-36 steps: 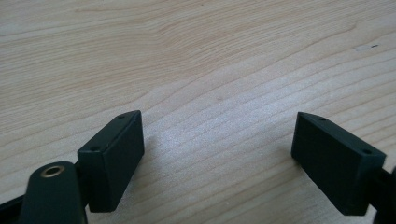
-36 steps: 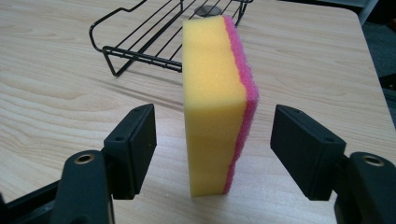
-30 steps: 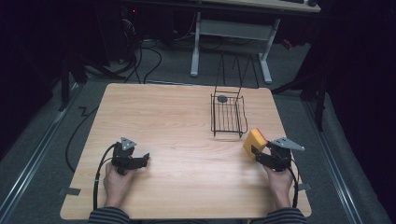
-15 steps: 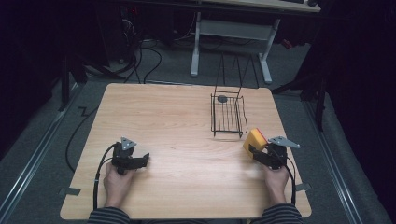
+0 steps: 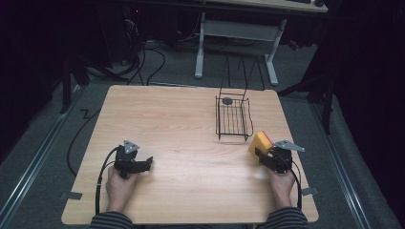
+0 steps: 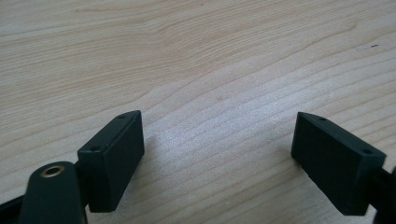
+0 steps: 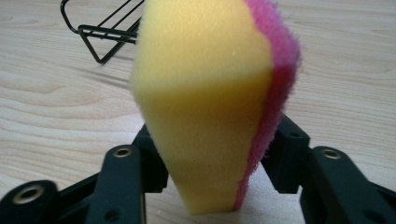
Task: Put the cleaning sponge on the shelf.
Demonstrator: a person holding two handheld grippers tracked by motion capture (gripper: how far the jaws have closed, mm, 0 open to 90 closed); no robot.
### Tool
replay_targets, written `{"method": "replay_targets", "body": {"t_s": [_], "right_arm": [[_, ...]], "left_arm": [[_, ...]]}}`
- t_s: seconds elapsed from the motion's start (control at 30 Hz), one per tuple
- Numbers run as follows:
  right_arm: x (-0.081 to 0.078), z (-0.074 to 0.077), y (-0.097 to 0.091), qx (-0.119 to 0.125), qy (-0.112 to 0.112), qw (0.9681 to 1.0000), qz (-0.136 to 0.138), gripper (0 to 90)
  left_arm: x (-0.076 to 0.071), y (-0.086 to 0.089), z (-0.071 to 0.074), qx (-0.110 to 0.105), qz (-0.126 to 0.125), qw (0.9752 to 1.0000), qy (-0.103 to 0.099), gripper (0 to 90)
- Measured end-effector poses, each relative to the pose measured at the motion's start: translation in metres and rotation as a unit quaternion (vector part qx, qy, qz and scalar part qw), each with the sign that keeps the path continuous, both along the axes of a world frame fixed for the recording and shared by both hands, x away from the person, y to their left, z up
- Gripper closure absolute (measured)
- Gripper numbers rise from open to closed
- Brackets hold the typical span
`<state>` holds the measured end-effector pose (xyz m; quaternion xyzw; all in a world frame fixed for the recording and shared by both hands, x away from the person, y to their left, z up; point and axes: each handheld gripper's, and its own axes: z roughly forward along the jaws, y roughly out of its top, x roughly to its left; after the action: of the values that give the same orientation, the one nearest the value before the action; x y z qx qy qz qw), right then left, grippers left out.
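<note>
My right gripper (image 5: 265, 155) is shut on a yellow sponge (image 5: 261, 141) with a pink scouring side, at the table's right edge. In the right gripper view the sponge (image 7: 210, 98) stands upright, squeezed between the jaws, with my right gripper (image 7: 219, 158) pinching its lower part. A black wire basket (image 5: 232, 119) stands just beyond it, a small dark round object (image 5: 227, 100) lying at its far end. My left gripper (image 5: 143, 164) rests at the front left of the wooden table (image 5: 181, 143), open, its jaws wide apart over bare wood (image 6: 219, 144).
The wire basket's corner (image 7: 100, 32) shows to the upper left of the sponge. Beyond the table stand a white desk frame (image 5: 236, 43) and loose cables (image 5: 143, 57) on the grey floor. A cable (image 5: 102, 176) trails from the left gripper.
The right gripper with the sponge has shifted very slightly; the left gripper has stayed where it was.
</note>
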<state>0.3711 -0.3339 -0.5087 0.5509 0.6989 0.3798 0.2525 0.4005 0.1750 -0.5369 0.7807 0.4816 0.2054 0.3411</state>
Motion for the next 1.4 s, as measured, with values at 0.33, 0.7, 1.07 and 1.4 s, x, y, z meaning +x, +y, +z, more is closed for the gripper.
{"method": "replay_targets", "body": {"t_s": [0.33, 0.7, 1.07, 1.4], "right_arm": [[-0.004, 0.002, -0.001, 0.002, -0.005, 1.0000, 0.004, 60.2], [-0.009, 0.005, -0.003, 0.006, -0.015, 0.9998, 0.008, 60.5], [-0.017, 0.008, -0.009, 0.013, -0.019, 0.9997, 0.008, 60.6], [-0.026, 0.014, -0.013, 0.022, -0.028, 0.9993, 0.012, 60.6]], "left_arm": [[0.000, 0.000, 0.000, 0.000, 0.000, 1.0000, 0.000, 17.7], [0.000, 0.000, 0.000, 0.000, 0.000, 1.0000, 0.000, 17.7], [0.000, 0.000, 0.000, 0.000, 0.000, 1.0000, 0.000, 17.7], [0.000, 0.000, 0.000, 0.000, 0.000, 1.0000, 0.000, 17.7]]}}
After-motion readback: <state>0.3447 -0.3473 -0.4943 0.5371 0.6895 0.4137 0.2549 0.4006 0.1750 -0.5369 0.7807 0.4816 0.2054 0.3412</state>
